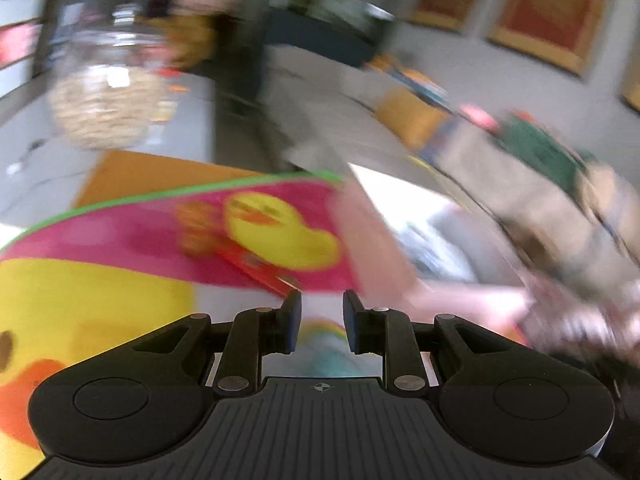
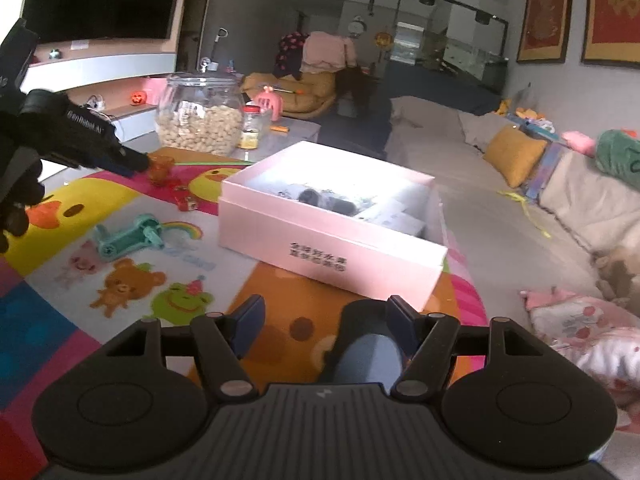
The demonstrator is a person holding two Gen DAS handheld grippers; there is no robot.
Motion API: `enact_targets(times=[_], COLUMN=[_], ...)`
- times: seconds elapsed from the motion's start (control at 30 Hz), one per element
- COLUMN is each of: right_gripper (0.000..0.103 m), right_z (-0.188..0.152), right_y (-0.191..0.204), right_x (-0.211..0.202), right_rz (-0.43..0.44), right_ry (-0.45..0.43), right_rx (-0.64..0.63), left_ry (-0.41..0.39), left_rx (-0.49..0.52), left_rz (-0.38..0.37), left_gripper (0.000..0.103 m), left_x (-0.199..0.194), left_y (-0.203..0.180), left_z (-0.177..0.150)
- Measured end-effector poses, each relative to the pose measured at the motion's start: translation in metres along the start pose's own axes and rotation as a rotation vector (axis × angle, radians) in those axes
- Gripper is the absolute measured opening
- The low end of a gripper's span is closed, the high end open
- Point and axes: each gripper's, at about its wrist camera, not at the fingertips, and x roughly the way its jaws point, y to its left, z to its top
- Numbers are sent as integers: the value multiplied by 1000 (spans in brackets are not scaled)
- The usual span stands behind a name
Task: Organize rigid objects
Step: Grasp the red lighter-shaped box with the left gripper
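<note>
A pink open box (image 2: 332,240) sits on the colourful cartoon mat (image 2: 132,288) with several small items inside; it shows blurred in the left wrist view (image 1: 380,240). A teal toy (image 2: 128,236), a small orange cup (image 2: 160,168) and a red toy piece (image 2: 185,198) lie on the mat left of the box. My left gripper (image 1: 320,324) is open and empty; in the right wrist view it (image 2: 136,162) reaches next to the orange cup. My right gripper (image 2: 324,326) is open, with a dark blue cylinder (image 2: 366,344) lying between its fingers.
A big glass jar of nuts (image 2: 200,120) and a small jar (image 2: 251,126) stand behind the mat. A grey sofa (image 2: 500,184) with a yellow cushion (image 2: 514,154) runs along the right. Pink bedding (image 2: 588,332) lies at lower right.
</note>
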Motion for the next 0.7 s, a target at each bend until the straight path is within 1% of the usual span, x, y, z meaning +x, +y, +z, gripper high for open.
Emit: enact_targets(times=[0.03,0.07,0.1,0.13,0.2,0.23,0.27,0.33,0.37,0.43,0.47,0.5,0.57,0.6,0.63,0.7], right_gripper=[67,67,67,67,67,67,67,67,67,67,67,67,67,67,67,67], right_z=[0,0,0,-1,-2,-2,-2,-3,-4,-5,-6,-5,-4,-4,-3,-2], right_y=[1,0,0,1,3,4,4,7,7,9,10,10,11,11,11,10], right_x=[1,1,0,0,3,4,5,6,6,8,8,7,6,4,3,2], right_rz=[15,28,41,52,64,65,66,69,74,79,79,79,81,82,83,84], right_ry=[4,6,7,8,17,24,29,33,38,48,52,55,54,50,46,40], right_rx=[6,8,8,5,4,8,13,17,17,15,14,14,16,15,13,12], left_ry=[6,1,-9,-26,-51,-52,-50,-23,10,53,67,74,97,113,105,114], left_rx=[46,82,85,57,-73,-147,-194,-262,-296,-351,-359,-339,-289,-275,-253,-188], left_rz=[-5,7,31,57,102,117,128,162,176,186,215,256,307,315,315,339], left_gripper=[25,26,26,26,26,26,26,26,26,26,26,26,27,30,33,33], left_x=[-1,-2,-3,-3,1,5,11,25,37,55,63,71,86,94,98,106], left_y=[-7,-11,-12,-8,7,17,25,35,39,45,46,45,41,40,36,25], left_z=[-4,-6,-5,-2,8,15,20,29,32,37,39,43,46,49,47,48])
